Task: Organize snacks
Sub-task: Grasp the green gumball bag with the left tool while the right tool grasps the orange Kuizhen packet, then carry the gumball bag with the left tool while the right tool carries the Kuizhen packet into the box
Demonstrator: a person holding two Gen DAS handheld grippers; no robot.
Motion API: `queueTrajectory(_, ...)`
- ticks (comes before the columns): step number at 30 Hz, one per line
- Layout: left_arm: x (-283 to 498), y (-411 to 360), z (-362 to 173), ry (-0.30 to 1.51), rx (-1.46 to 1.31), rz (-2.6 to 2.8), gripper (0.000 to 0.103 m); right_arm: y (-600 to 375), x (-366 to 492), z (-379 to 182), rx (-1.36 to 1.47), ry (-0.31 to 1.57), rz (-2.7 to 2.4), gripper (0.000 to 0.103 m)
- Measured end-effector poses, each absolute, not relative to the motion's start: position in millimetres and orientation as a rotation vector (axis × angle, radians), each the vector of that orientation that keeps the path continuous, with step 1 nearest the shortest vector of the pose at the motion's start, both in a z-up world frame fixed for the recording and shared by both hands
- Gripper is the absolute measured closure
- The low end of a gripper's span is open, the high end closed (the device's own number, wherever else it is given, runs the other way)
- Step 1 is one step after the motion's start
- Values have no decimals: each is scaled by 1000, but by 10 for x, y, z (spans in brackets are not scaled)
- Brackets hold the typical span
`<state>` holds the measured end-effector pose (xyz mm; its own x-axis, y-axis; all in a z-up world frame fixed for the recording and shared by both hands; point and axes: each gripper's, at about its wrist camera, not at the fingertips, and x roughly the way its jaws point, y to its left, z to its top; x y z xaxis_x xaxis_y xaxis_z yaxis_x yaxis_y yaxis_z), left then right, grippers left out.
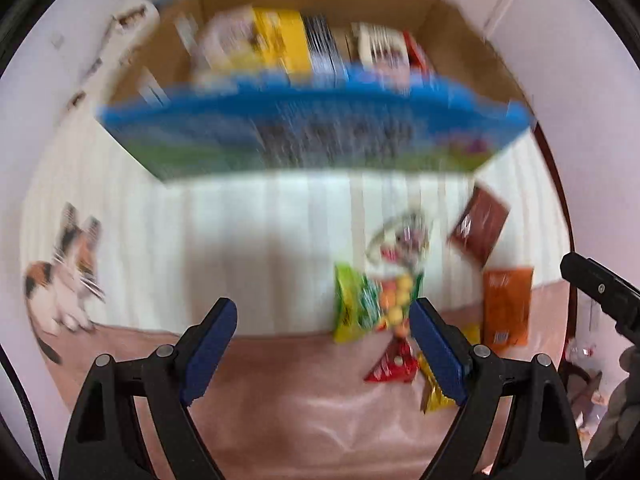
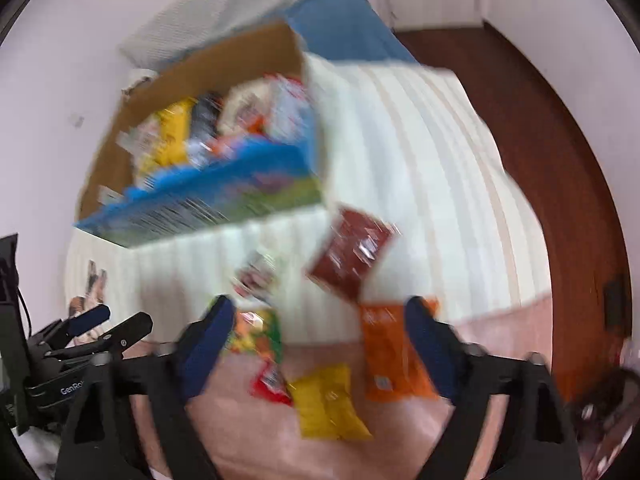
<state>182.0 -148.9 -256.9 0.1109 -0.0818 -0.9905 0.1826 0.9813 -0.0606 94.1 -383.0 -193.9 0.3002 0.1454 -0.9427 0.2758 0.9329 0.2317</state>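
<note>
Right gripper (image 2: 318,340) hovers wide open, left gripper (image 1: 324,338) likewise empty; loose snack packets, an orange packet (image 2: 394,354) nearest, lie below the cardboard snack box (image 2: 200,128) – next, grab one

We are holding our left tongs (image 1: 322,314) wide apart with nothing between them, above the pink bedding (image 1: 280,392). Ahead, loose snack packets (image 1: 376,300) are lying near a brown packet (image 1: 478,226), and a snack-filled cardboard box (image 1: 312,76) is sitting farther back, all blurred.
</note>
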Motion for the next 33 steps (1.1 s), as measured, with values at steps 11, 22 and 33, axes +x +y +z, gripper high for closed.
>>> queueTrajectory(11,1830,-2148,-3553,1652,118,-280,15,-4235,673,-2870,460,1449,-210,21)
queueTrajectory(22,1814,-2200,-3673,1524,-26,-383,31,-3934,665,-3391,290,1498,-219,25)
queueTrajectory(33,1590,-1319,-3771,1500,-122,-325,35,-3642,540,-3365,251,1499,-141,40)
